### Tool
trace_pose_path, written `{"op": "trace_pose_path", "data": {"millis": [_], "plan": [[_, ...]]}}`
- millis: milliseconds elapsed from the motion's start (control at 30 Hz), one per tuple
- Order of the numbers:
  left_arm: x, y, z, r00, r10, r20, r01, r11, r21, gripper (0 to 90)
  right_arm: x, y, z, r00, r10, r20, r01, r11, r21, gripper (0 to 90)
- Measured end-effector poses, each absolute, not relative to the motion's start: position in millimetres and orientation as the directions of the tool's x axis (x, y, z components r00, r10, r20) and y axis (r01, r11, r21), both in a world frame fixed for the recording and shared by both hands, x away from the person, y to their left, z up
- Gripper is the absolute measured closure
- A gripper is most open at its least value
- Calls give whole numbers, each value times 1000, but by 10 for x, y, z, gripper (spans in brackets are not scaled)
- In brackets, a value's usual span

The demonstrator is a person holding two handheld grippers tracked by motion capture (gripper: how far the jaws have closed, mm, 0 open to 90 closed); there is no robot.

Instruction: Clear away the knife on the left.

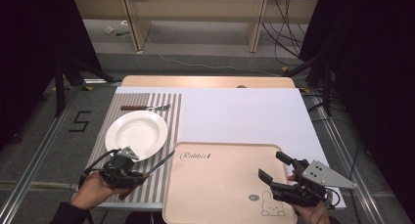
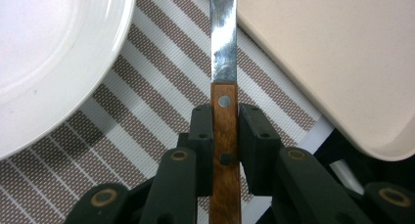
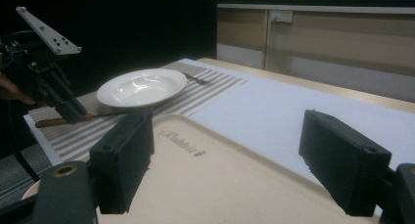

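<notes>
High view had the left claw (image 1: 128, 171) pinching the knife (image 1: 157, 166) by its wooden handle, probably so the blade cleared the plate (image 1: 136, 134). Right claw (image 1: 273, 173) hung spread wide over the tray (image 1: 220, 194), gripping nothing.

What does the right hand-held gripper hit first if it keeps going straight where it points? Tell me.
Probably nothing soon. The right hand-held gripper stands open, aimed low across the beige tray. Beyond that lies bare white table cover; the white plate sits off to the side. Depth is uncertain.
</notes>
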State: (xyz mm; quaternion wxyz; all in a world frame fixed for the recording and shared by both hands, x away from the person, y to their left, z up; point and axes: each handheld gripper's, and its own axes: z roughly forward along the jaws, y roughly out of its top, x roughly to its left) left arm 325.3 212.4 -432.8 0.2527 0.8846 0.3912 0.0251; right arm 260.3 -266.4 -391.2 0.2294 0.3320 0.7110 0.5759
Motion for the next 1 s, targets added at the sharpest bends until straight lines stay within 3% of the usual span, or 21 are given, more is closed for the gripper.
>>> {"op": "trace_pose_path", "data": {"millis": [1000], "plan": [[3144,1490,-4292,754,623,-207,622,-578,528,768,2605,-2663,-3914,-673,737,60,211,114,971,217]]}}
